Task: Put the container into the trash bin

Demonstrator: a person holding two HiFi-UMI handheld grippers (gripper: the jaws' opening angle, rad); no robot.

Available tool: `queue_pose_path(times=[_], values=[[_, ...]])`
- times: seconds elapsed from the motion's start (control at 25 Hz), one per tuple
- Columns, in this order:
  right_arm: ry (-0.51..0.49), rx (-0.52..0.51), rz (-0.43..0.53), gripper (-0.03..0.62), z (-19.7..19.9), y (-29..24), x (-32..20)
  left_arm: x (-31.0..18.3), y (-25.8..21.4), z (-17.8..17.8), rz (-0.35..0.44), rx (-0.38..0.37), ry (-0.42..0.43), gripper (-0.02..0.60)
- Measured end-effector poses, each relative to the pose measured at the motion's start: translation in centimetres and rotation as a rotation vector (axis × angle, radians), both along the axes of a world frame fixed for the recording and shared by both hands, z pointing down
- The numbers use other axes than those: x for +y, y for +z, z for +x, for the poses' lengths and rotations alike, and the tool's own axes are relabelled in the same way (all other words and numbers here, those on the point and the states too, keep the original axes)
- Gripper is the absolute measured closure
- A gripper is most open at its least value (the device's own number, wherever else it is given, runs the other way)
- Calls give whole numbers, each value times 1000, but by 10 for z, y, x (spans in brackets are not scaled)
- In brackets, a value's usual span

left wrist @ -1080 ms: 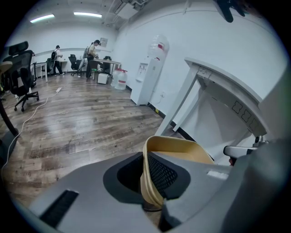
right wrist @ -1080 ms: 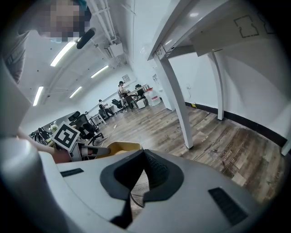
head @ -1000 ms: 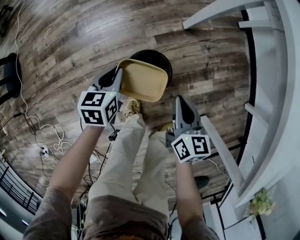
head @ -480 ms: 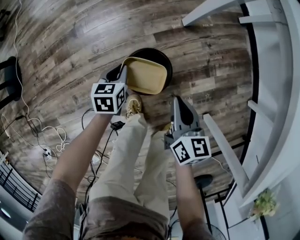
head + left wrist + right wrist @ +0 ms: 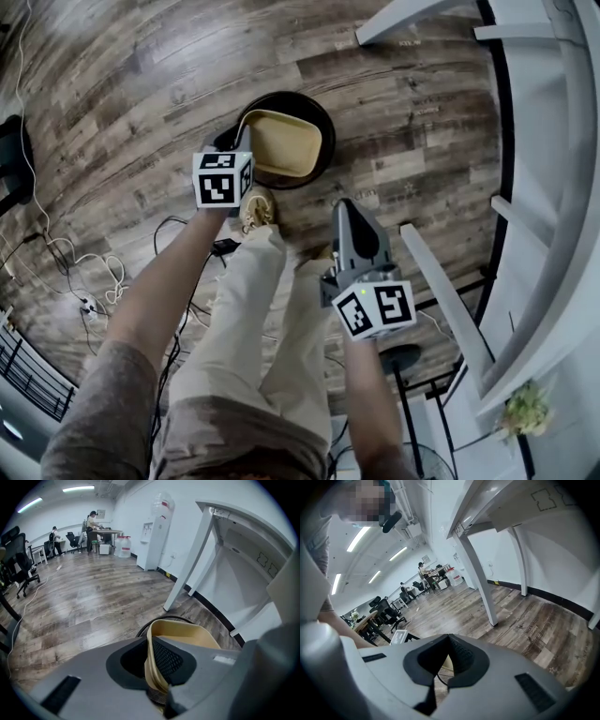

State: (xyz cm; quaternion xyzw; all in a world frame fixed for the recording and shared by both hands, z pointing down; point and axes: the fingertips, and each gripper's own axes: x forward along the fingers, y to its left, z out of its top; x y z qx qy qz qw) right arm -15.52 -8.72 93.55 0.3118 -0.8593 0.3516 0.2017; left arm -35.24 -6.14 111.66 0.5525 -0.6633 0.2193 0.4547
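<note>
Head view is losing the near rim of the shallow tan container (image 5: 283, 142) behind the left gripper (image 5: 242, 142), which is clamping it over the black trash bin (image 5: 330, 141), while the right gripper (image 5: 351, 211) is hanging closed and empty.

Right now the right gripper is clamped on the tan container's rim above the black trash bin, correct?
Wrong gripper: the left gripper is clamped on the tan container's rim above the black trash bin, as the left gripper view shows.
</note>
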Motion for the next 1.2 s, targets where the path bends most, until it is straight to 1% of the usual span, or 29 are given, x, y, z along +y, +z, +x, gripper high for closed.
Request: queue_pose_path(times=[0.28, 0.48, 0.72, 0.88, 0.96, 1.2], values=[[19, 10, -7, 594, 3, 5, -2, 0, 31, 6, -61, -5, 16, 555], [31, 11, -19, 593, 3, 5, 1, 0, 45, 14, -93, -25, 52, 555], [53, 21, -34, 592, 10, 7, 4, -4, 56, 14, -127, -46, 62, 554], [51, 31, -40, 594, 15, 8, 6, -2, 63, 20, -161, -35, 67, 552], [54, 30, -44, 592, 15, 9, 7, -1, 66, 23, -176, -41, 80, 551], [60, 29, -54, 594, 16, 14, 8, 3, 71, 33, -199, -28, 91, 541]])
